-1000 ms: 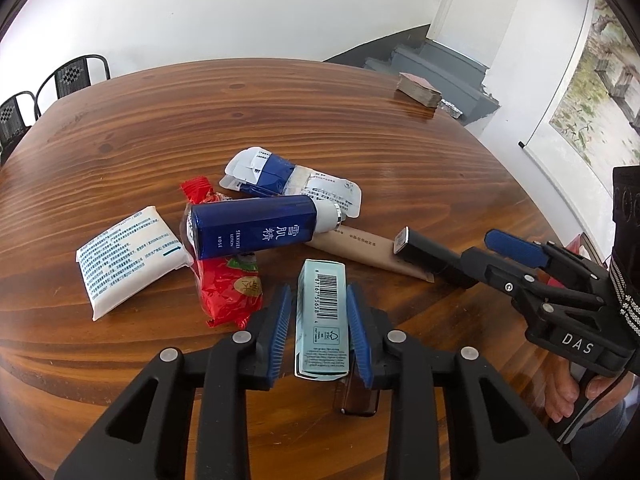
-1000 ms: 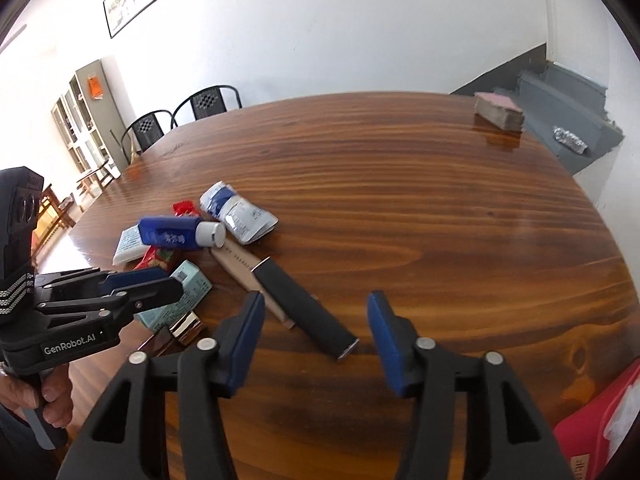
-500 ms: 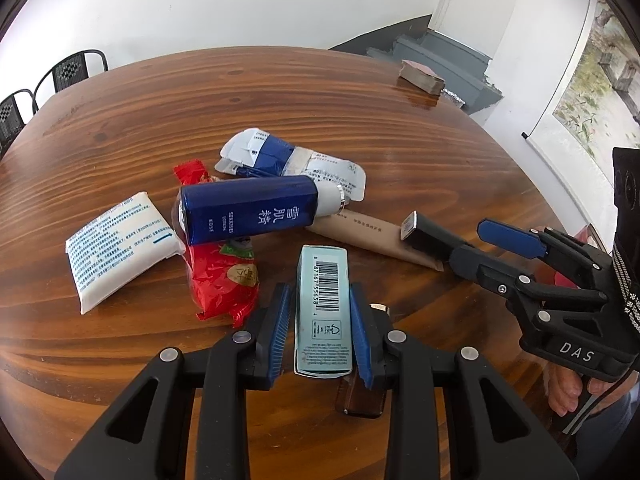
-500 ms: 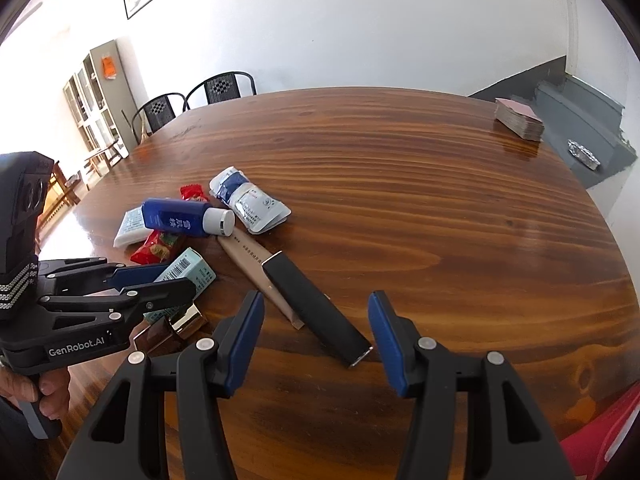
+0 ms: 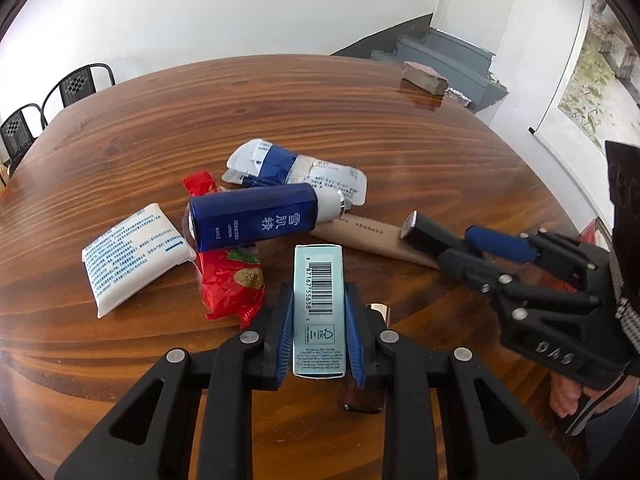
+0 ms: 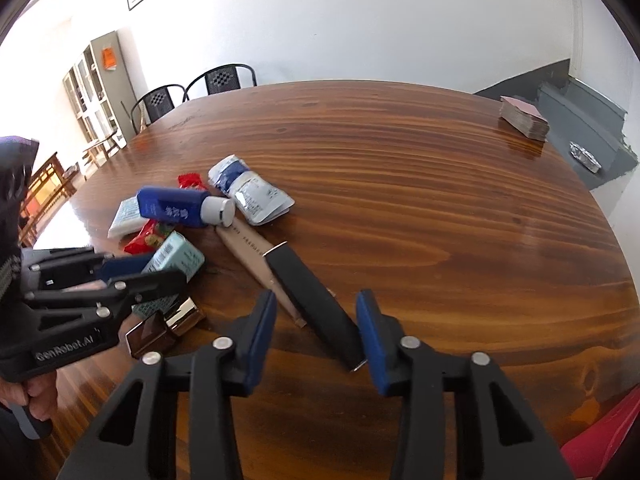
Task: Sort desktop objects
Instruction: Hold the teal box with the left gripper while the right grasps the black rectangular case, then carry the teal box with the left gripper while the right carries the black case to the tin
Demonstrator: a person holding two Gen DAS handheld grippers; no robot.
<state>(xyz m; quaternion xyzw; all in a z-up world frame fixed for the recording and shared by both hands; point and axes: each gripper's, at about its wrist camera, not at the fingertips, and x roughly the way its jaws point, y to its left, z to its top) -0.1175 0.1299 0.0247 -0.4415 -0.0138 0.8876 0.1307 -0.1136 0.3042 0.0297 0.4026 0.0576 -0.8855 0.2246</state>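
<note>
Left gripper: clamped on teal box, now lifted off the table | right gripper: wide open, has advanced to straddle black-capped tube | sorting underway, second pick imminent.

A pale teal carton, barcode side up, sat near the desk's front edge. Beyond it lay a blue bottle, red packet, white pack, sachets and beige tube.
</note>
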